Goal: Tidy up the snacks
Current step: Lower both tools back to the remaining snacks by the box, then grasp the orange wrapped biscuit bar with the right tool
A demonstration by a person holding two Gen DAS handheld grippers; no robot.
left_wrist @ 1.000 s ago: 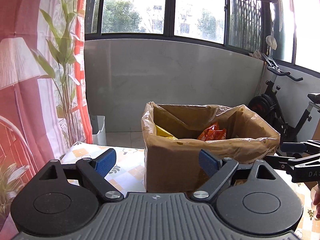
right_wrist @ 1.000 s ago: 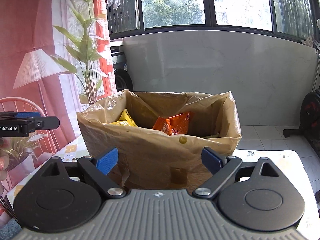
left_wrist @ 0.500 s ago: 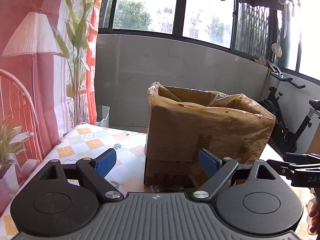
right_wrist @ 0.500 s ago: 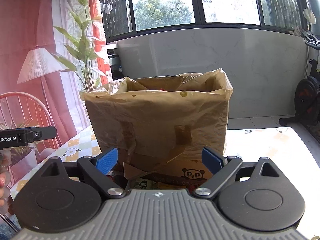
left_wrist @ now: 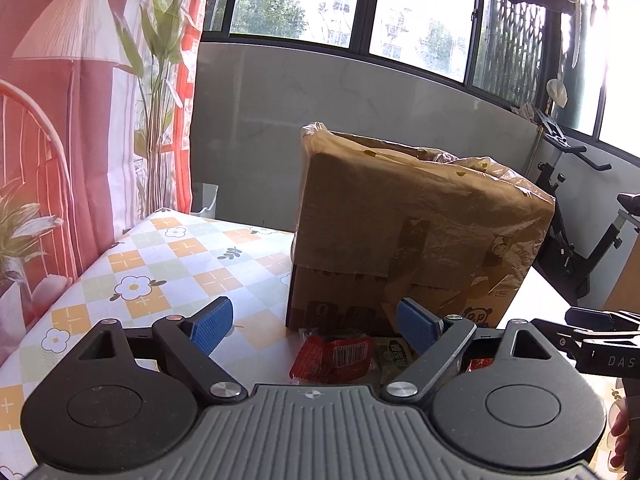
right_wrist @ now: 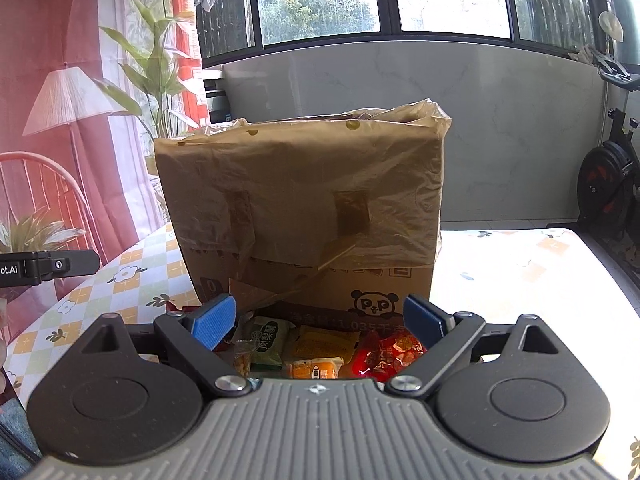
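The left tool [left_wrist: 312, 326] stands with its jaws wide apart and nothing between the blue pads [left_wrist: 211, 324]. The right tool [right_wrist: 318, 322] is likewise spread wide and empty. Both point forward and somewhat down at the near foot of the box [right_wrist: 304, 216].

The snacks lie loose on the tabletop [left_wrist: 160, 264], in a row just in front of the box. Below the left tool: a red packet [left_wrist: 334, 358] with a barcode, lying flat, and a green packet [left_wrist: 394, 354] just beside it. Below the right tool: a green packet [right_wrist: 266, 340], a yellow packet [right_wrist: 326, 340], an orange packet [right_wrist: 316, 370] and a red packet [right_wrist: 384, 354], touching or overlapping one another.

Handling, as judged:
- The packets are small sealed film pouches: light, soft and likely slippery.
- Contents may crush; moderate closing force is enough.
- A flat pouch offers little height. Take hold across a short side or at a crimped end seam, with the pads straddling the pouch.
- Where pouches overlap, take the uppermost or outermost one first, otherwise a neighbour may be dragged along.

The box is lined with a thin brown plastic bag [right_wrist: 360, 168] folded over its rim. The film is loose and can snag a pad; clear the rim before release.
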